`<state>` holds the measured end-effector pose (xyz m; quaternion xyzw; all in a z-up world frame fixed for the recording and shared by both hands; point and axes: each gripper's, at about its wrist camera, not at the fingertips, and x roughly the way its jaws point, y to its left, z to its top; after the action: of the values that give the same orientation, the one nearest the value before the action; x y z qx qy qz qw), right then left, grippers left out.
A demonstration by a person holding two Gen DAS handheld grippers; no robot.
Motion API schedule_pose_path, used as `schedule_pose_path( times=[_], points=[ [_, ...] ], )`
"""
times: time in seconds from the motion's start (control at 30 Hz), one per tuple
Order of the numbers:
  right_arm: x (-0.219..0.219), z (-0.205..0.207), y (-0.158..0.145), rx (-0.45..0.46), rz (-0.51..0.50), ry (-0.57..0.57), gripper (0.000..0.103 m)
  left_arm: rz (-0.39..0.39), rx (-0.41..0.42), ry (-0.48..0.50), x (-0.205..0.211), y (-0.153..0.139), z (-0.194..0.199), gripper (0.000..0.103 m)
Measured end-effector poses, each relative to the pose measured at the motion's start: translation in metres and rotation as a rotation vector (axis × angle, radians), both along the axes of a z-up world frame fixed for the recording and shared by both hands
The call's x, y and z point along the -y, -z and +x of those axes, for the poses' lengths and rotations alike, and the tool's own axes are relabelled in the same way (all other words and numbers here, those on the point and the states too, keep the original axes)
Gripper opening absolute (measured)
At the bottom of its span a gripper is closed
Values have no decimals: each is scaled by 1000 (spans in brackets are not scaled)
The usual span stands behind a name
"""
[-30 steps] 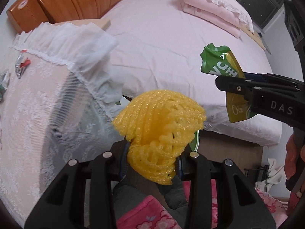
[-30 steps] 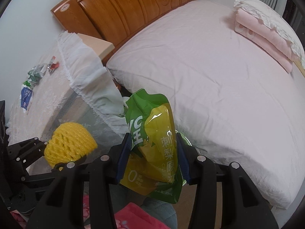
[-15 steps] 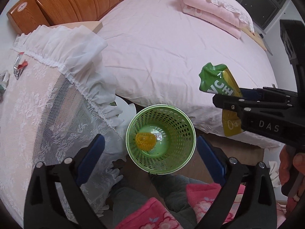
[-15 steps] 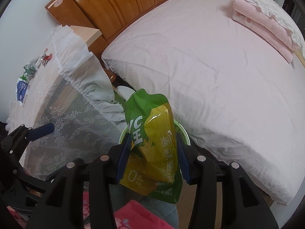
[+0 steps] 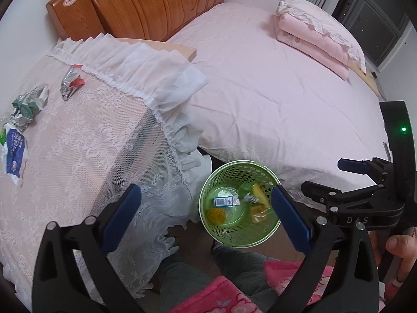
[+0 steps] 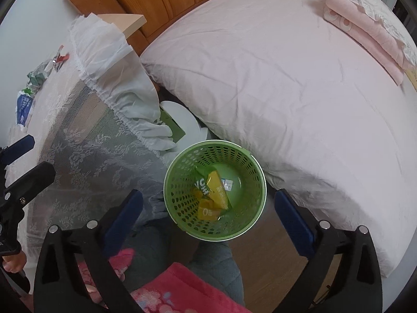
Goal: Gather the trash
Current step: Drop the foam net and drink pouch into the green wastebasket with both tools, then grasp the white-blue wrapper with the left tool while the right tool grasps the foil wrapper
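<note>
A green mesh trash basket [image 5: 208, 187] [image 6: 179, 208] stands on the floor between the lace-covered table and the bed. Inside lie a yellow foam net [image 5: 215, 215], a green-yellow drink pouch [image 5: 258, 200] [image 6: 211, 190] and a small blue carton [image 5: 226, 201]. My left gripper [image 5: 206, 214] is open and empty above the basket. My right gripper [image 6: 208, 216] is open and empty above the basket; it also shows at the right of the left wrist view [image 5: 349, 180]. More wrappers lie on the table: a silver-red one [image 5: 69, 82], a green crumpled one [image 5: 28, 103] and a blue-white packet [image 5: 14, 154].
The lace-covered table [image 5: 78, 140] is at the left with a frilled edge. The pink bed [image 5: 273, 91] with folded pink bedding [image 5: 318, 41] fills the right. A wooden headboard [image 5: 146, 5] is behind. The person's knees and a pink cloth [image 6: 182, 284] are below the grippers.
The left gripper opened and dropped the yellow foam net into the basket. Then the right gripper opened and the drink pouch fell into the basket. Both views have swung over the basket.
</note>
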<state>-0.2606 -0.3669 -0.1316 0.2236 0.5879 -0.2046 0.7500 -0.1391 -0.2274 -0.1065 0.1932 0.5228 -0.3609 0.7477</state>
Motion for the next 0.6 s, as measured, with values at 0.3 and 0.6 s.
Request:
schedule_pose_path(
  times=[0.3, 0.6],
  points=[
    [-7, 32, -38, 116, -33, 4, 100, -47, 68, -139, -48, -29, 33, 95],
    [-46, 93, -68, 224, -45, -140, 100, -31, 145, -269, -101, -48, 62, 95]
  ],
)
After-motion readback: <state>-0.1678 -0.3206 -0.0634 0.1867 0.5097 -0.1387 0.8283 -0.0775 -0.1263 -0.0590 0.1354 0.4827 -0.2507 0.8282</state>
